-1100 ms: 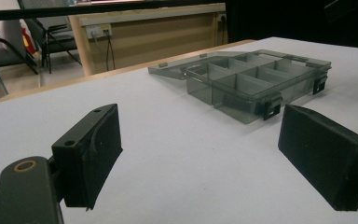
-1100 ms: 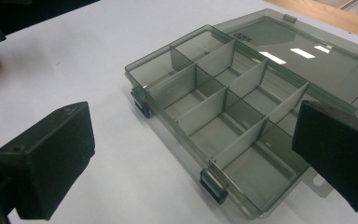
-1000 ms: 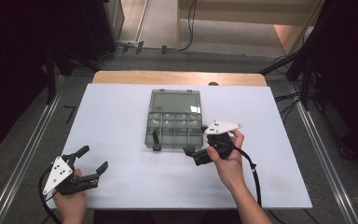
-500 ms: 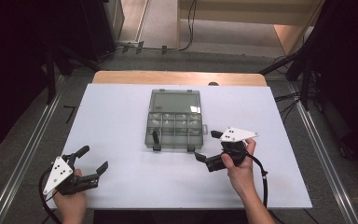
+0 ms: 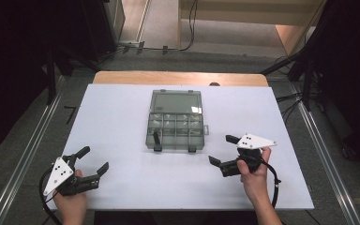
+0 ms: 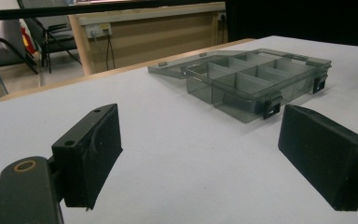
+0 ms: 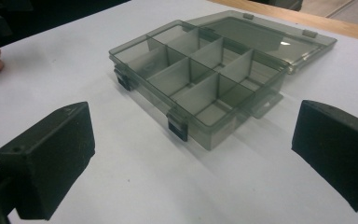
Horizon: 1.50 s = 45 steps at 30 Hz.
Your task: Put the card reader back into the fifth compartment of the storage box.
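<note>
The open box (image 5: 176, 119), thin clear plastic, looks light, stiff and slippery, best pinched by a side wall; left gripper (image 5: 89, 159) and right gripper (image 5: 221, 150) both gape empty.

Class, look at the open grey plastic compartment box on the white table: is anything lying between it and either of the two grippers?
Nothing visible does. Bare white table separates the grey transparent compartment box from the left gripper and from the right gripper. Both grippers are open and holding nothing.
</note>
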Motion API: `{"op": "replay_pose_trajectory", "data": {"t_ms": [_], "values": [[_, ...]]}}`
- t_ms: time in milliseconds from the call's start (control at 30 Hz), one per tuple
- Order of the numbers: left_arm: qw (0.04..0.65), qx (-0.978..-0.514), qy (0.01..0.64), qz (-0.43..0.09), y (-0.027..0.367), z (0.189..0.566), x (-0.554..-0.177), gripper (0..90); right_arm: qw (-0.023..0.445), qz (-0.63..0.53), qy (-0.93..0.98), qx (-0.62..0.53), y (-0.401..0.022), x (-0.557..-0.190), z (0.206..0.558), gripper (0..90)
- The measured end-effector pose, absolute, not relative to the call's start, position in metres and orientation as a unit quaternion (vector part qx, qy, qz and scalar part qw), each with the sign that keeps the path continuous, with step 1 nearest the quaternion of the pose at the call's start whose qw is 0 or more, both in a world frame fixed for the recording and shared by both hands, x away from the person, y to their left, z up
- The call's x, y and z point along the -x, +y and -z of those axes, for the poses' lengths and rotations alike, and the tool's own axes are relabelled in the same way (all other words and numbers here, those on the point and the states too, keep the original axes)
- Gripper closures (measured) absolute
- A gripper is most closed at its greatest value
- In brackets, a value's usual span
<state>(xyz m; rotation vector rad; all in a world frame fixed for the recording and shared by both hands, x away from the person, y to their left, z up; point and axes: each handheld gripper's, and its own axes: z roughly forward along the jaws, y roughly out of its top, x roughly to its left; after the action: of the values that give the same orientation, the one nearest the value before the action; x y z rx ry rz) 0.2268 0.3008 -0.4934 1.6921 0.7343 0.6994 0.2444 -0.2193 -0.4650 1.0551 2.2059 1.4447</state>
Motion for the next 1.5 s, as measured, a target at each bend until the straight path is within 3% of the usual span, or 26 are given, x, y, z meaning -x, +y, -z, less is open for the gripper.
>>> {"op": "replay_pose_trajectory", "data": {"t_ms": [1500], "values": [[0.552,-0.716,0.311,-0.294,0.301,0.493,-0.227,13.9,0.168,-0.510,0.737,-0.411,-0.298,-0.197,0.499,0.0]]}}
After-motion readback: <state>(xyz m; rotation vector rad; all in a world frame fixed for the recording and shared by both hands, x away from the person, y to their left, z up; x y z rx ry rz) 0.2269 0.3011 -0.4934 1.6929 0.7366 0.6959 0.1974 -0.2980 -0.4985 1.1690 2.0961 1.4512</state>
